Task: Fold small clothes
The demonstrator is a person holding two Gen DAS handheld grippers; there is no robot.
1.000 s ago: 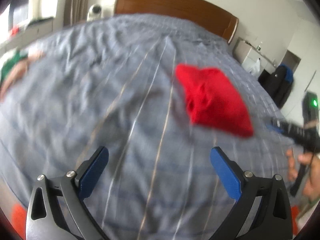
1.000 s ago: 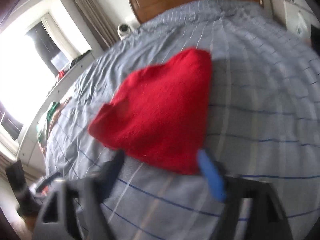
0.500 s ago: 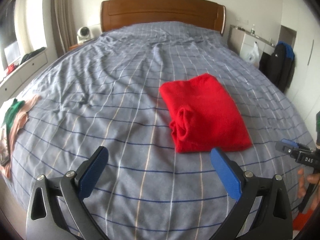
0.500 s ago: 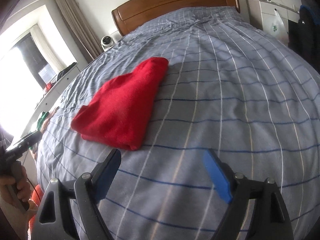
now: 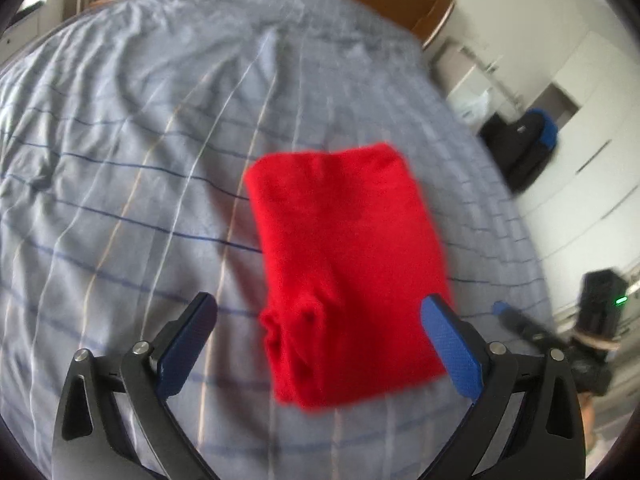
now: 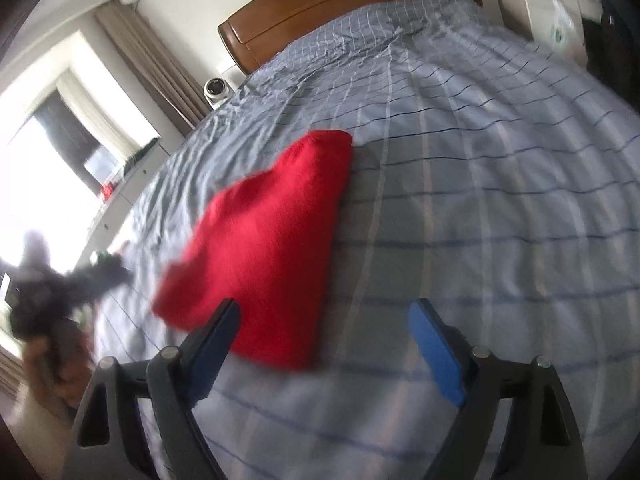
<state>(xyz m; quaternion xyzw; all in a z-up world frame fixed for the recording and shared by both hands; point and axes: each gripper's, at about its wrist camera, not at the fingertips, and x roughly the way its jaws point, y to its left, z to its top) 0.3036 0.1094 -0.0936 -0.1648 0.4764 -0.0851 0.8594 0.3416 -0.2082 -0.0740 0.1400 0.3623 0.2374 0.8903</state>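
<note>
A red garment (image 5: 344,264) lies folded into a thick rectangle on the grey-blue checked bedspread (image 5: 132,184). My left gripper (image 5: 320,340) is open and empty, its blue pads on either side of the garment's near end, just above it. In the right wrist view the same garment (image 6: 272,256) lies ahead and left. My right gripper (image 6: 324,344) is open and empty, its left finger over the garment's near edge. Both views are motion-blurred.
A wooden headboard (image 6: 344,4) stands at the far end of the bed. A white camera (image 6: 216,90) sits by the curtain. A cabinet (image 5: 468,80) and dark bag (image 5: 524,148) stand to the right. The other gripper and hand (image 6: 44,292) show blurred at the left.
Both grippers have moved in closer to the folded red garment, which now lies between the left gripper's fingers. Both stay open.
</note>
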